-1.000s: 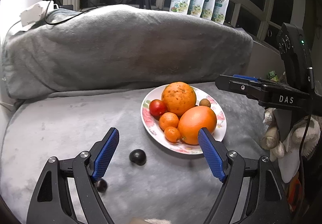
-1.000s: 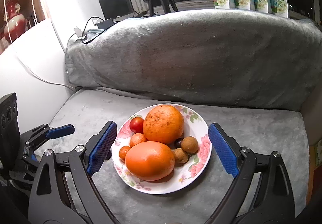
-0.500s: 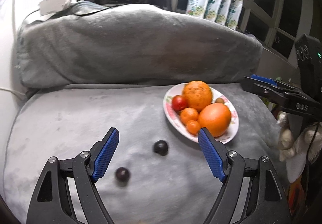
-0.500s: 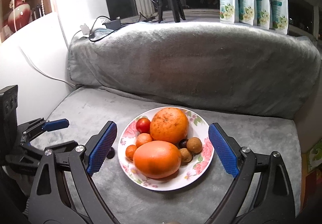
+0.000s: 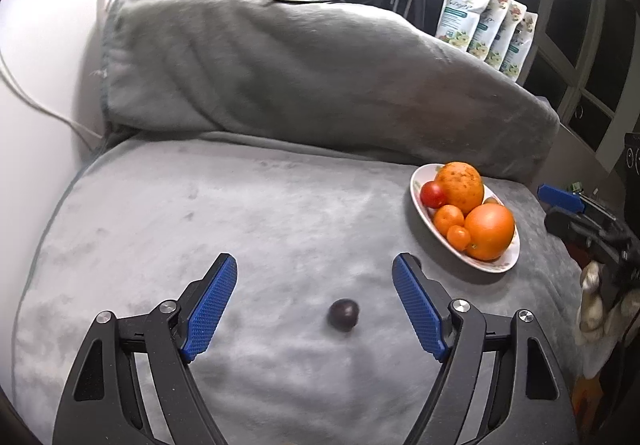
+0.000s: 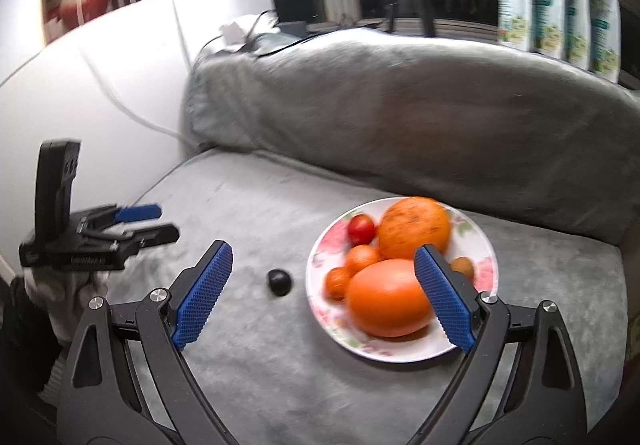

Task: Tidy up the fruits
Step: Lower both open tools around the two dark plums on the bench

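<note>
The left claw (image 5: 314,301) is spread wide and holds nothing; the right claw (image 6: 322,295) is just as wide and bare. Under both lies a grey blanket (image 5: 248,213). The flowered plate (image 6: 400,349) sits at four o'clock in the right view, with two big oranges (one possibly a grapefruit; the picture is blurred), small tangerines and a red tomato (image 6: 361,227). One dark plum (image 5: 343,314) rests between the left claw's fingers, touching neither; another (image 6: 279,281) lies just beside the plate's nine o'clock rim.

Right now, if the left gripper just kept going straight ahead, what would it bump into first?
Probably the small dark fruit lying on the grey blanket, between the open fingers of the left gripper. Past it is bare blanket, though depth is hard to judge.
</note>
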### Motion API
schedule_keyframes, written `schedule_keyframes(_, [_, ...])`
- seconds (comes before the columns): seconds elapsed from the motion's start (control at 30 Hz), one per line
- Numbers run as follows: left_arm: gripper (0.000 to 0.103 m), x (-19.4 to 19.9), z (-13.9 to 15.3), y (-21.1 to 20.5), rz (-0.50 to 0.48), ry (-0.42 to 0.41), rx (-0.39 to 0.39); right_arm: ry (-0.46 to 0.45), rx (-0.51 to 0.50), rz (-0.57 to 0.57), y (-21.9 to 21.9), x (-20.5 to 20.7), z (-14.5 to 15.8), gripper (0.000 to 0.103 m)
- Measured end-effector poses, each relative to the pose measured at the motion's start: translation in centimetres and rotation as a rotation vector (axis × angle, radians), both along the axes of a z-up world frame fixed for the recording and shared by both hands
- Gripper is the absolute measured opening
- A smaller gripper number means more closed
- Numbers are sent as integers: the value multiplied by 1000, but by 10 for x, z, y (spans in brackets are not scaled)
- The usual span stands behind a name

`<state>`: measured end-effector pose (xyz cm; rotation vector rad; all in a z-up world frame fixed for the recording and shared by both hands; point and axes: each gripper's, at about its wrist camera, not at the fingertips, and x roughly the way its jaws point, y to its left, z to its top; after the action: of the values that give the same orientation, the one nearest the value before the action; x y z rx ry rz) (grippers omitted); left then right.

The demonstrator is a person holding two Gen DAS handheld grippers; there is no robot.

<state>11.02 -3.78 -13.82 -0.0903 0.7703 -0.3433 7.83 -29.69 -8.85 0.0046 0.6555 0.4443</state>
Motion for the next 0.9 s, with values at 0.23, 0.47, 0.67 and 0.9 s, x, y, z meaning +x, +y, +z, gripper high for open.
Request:
schedule_keyframes(0.23, [69, -4, -10, 7, -8, 26, -24, 29, -117, 138, 41, 0, -13, 80])
schedule_keyframes(0.47, [55, -11, -20, 0, -54, 52, -28, 96, -230, 261, 68, 14, -33, 57])
schedule_keyframes(0.67, [43, -11, -32, -12, -101, 86, -26, 122, -353, 358, 90, 26, -43, 48])
schedule_keyframes(0.9, [38, -7, -41, -21, -119, 105, -22, 160, -462, 422, 110, 42, -60, 39])
